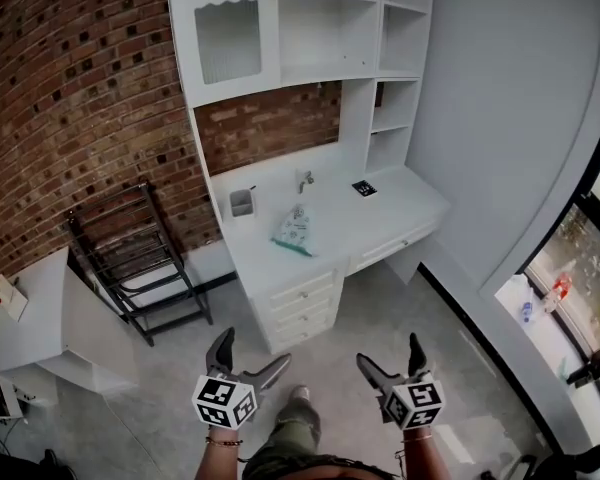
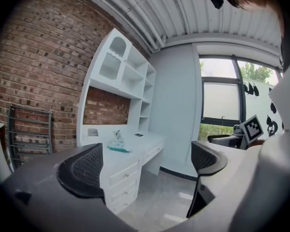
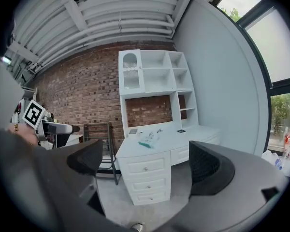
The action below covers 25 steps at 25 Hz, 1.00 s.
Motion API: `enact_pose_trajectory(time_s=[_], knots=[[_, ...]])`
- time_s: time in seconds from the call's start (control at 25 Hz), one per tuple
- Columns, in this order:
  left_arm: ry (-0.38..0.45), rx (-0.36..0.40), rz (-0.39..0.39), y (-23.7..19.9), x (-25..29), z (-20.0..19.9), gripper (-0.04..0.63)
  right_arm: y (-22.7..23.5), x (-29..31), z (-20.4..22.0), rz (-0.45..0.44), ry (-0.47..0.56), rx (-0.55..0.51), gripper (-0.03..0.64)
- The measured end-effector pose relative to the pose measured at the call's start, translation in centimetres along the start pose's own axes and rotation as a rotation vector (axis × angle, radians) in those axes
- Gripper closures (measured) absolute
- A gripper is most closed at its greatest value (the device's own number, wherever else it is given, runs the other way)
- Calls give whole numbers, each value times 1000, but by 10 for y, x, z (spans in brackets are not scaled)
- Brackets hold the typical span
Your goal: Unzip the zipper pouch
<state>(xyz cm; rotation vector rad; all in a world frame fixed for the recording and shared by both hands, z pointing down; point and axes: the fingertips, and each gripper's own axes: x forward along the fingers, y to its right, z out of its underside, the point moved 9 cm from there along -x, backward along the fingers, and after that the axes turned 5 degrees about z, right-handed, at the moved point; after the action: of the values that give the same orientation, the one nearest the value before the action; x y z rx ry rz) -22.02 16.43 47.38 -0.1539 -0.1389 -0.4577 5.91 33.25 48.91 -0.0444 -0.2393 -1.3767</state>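
A pale, see-through zipper pouch with a teal edge (image 1: pixel 296 230) lies at centre frame on the white built-in bench (image 1: pixel 390 208), just right of a small grey cup (image 1: pixel 242 202). At the bottom of the head view, the left gripper (image 1: pixel 251 354) and right gripper (image 1: pixel 391 355) hang over the grey floor (image 1: pixel 380 303), well apart from the pouch. The fingers of both are spread wide with nothing between them.

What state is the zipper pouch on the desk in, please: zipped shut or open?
Cannot tell: the zipper pouch lies on the desk, too small and distant in every view to show its zip.
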Motion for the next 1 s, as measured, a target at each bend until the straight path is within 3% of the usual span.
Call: enact_pose_trajectory(time_s=[0.44, 1.0], knots=[[-30, 0, 19, -96, 106, -39, 29, 21, 145, -40, -20, -15, -15, 67], [-35, -17, -44, -199, 185, -65, 29, 36, 290, -65, -112, -9, 9, 89]])
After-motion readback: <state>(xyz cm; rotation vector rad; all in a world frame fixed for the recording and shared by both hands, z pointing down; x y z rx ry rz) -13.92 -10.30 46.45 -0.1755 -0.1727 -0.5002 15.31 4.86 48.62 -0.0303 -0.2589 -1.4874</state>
